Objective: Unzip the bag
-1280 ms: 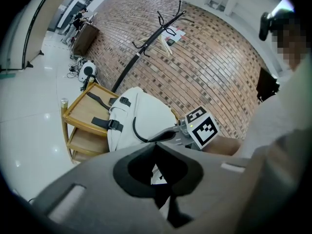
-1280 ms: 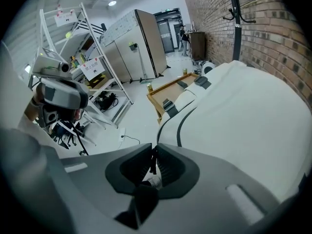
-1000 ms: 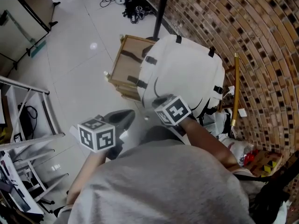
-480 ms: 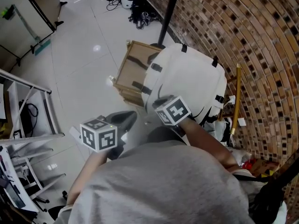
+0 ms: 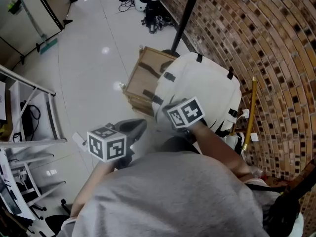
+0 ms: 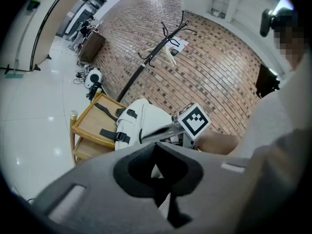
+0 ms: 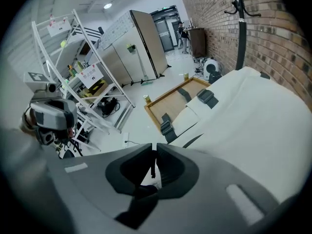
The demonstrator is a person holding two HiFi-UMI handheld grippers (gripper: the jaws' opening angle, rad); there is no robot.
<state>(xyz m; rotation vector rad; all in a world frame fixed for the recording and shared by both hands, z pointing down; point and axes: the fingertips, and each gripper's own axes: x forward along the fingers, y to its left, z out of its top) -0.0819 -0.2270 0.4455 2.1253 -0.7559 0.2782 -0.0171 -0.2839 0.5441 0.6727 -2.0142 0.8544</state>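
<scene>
Premises: a glossy white tiled floor [image 5: 89,73] bounded by a curved brown brick wall [image 5: 276,43]. All positions below are given relative to the large cream fabric backpack with black buckles and straps [image 5: 207,83], which is the task item.

The backpack lies just in front of the wall. Its far-left part rests on a low light-wood slatted rack [image 5: 143,75], which sticks out from under it. A black coat-stand pole [image 5: 186,14] rises beyond the backpack, and a slim brass-coloured rod [image 5: 250,107] stands at its right edge. White metal shelving [image 5: 29,98] is well to its left. No opened zip seam can be made out on the backpack.

The right gripper [image 7: 154,146] is at the near-left edge of the backpack. Its own view shows the jaws drawn to a narrow slit, with a thin black strip [image 7: 152,167] caught in that slit. I take the strip for the zip pull, though it is small and its join to the backpack is not visible.

The left gripper [image 6: 155,145] is held to the left of the backpack and clear of it. Its jaw tips are pressed together and nothing is between them.

Assessment: the step in hand appears to be securing the pull, and unzipping proper is not evident.

Next move: a steady draw of the right gripper along the zip line. The left gripper would need to open and pin or pinch the fabric beside the zip, so the backpack does not slide off the rack.
</scene>
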